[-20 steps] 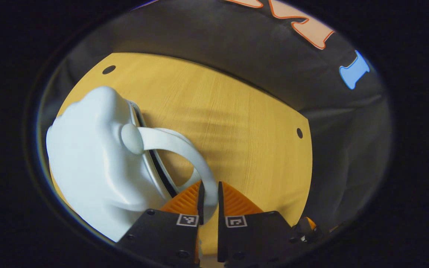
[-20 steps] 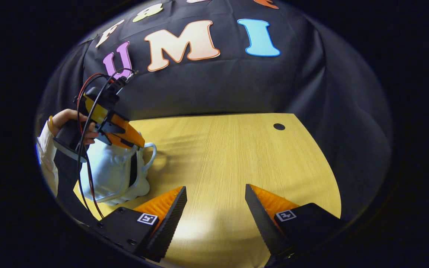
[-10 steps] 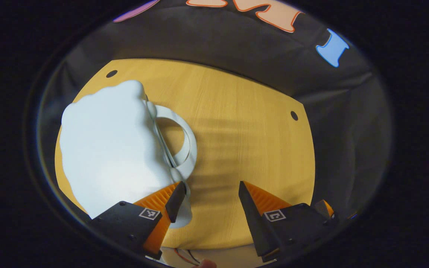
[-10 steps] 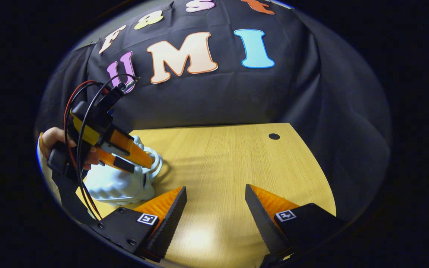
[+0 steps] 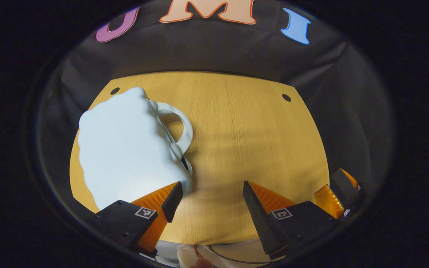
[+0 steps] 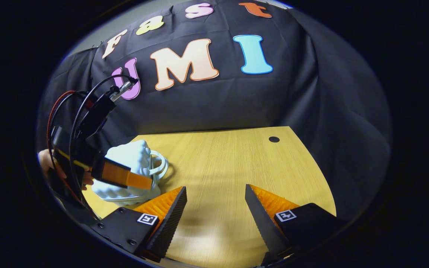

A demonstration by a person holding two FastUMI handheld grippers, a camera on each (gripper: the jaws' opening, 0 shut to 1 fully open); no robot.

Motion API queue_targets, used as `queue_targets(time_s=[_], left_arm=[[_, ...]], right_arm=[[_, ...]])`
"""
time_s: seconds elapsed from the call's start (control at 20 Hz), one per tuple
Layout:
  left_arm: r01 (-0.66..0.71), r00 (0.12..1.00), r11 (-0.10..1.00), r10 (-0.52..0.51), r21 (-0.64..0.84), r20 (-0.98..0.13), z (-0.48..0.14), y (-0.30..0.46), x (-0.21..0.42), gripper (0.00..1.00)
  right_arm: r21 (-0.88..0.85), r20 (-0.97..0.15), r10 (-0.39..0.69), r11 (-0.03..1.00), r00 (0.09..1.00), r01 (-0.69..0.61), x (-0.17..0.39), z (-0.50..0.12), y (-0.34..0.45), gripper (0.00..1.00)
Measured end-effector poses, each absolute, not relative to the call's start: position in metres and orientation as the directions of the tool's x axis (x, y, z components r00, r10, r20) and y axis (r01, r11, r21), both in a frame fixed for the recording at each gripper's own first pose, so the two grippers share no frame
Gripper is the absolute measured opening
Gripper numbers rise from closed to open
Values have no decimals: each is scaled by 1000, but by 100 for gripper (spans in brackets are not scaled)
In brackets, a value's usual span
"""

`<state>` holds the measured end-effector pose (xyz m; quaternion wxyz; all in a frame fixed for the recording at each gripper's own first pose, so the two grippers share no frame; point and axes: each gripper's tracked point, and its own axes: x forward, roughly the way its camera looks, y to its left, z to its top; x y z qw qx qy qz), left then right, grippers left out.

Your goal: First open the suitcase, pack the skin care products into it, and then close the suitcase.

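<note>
The small white suitcase (image 5: 125, 149) lies flat on the wooden counter (image 5: 244, 141), its two shells together and its looped handle (image 5: 179, 128) lying against the side nearest the middle of the counter; in the right gripper view the same case (image 6: 129, 175) sits at the counter's near-left part. The left tongs (image 5: 210, 190) hover just beside the suitcase's near edge with fingers spread wide and nothing between them. The right tongs (image 6: 214, 197) are likewise wide and empty, well apart from the suitcase, over bare wood. In the right gripper view the left tool (image 6: 125, 178) reaches in front of the case, held by a hand (image 6: 50, 167) at the edge of the view. Judging from the shut case and no skin care products on the counter around it, the task looks to be at its last step, closing, and that step seems done or nearly so. What may remain is a check that the seam beside the handle is fully seated; a light press on the upper shell would answer that. No brand, label or writing can be read on the suitcase.
</note>
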<state>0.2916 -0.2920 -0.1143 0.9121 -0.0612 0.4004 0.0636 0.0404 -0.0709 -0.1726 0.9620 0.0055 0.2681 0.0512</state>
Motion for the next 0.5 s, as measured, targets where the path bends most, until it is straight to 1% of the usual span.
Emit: queue_targets(time_s=[0.1, 0.15, 0.5], left_arm=[[-150, 662, 984, 32, -90, -749, -122, -302, 282, 96], [-152, 659, 984, 32, -91, -751, -125, -302, 279, 96], [-193, 658, 978, 68, -81, -750, -135, -300, 266, 96]], right_arm=[[39, -513, 109, 994, 851, -104, 39, -173, -70, 98], [38, -513, 113, 993, 851, -109, 38, -173, -70, 98], [36, -511, 145, 988, 847, -148, 32, -170, -71, 98]])
